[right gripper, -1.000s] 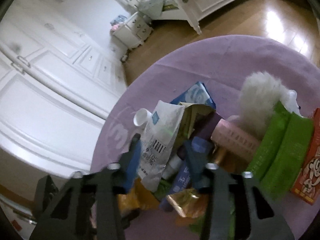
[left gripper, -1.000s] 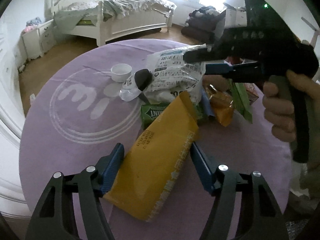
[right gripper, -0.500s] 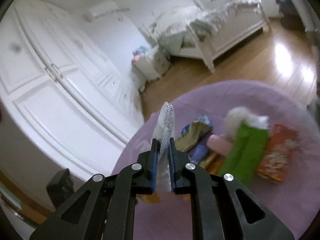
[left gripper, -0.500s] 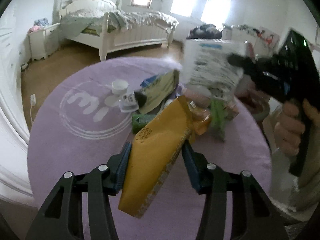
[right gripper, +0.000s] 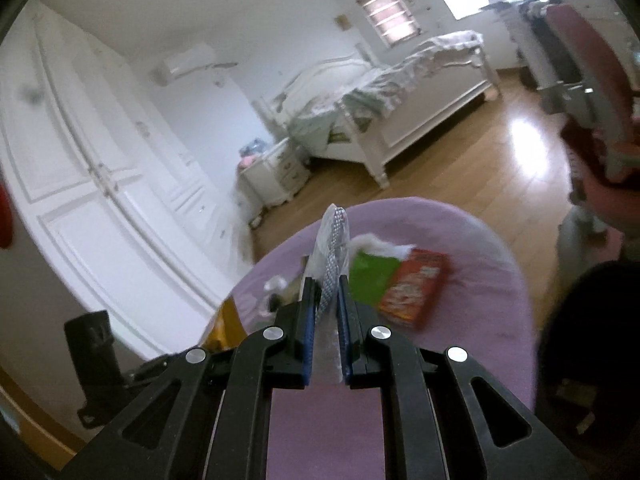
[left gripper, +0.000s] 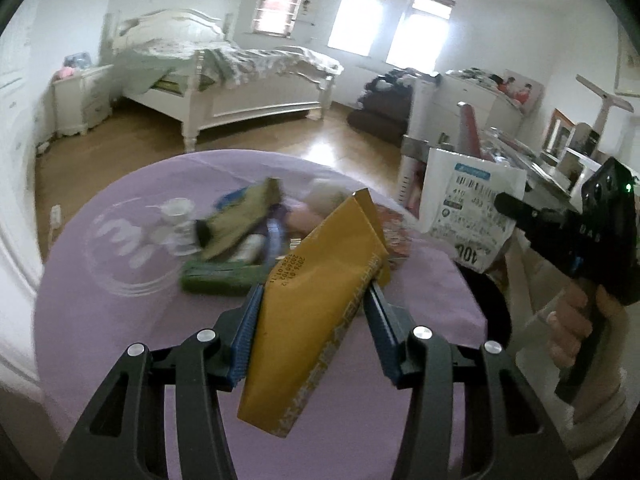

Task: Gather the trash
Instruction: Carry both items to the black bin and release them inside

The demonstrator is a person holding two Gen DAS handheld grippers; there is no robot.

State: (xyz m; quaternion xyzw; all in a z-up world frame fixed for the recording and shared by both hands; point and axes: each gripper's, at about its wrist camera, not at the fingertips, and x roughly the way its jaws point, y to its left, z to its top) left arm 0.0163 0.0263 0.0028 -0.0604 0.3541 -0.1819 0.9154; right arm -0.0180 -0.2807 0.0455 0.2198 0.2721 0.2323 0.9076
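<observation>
Gripping yellow packet (left gripper: 320, 304), left tool (left gripper: 312, 300) | right tool (right gripper: 325, 300) clamps white bag (right gripper: 332, 248) | blurred litter, maybe wrappers (left gripper: 236, 236), table (left gripper: 120, 320)

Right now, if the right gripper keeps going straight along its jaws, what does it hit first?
Most likely the green packet and orange box on the purple table, just ahead of the right gripper, whose jaws are shut on a white wrapper. Depth is unclear; it may pass above them.

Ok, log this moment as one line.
left claw: shut on yellow packet | right claw: shut on white wrapper | both lifted above purple table
</observation>
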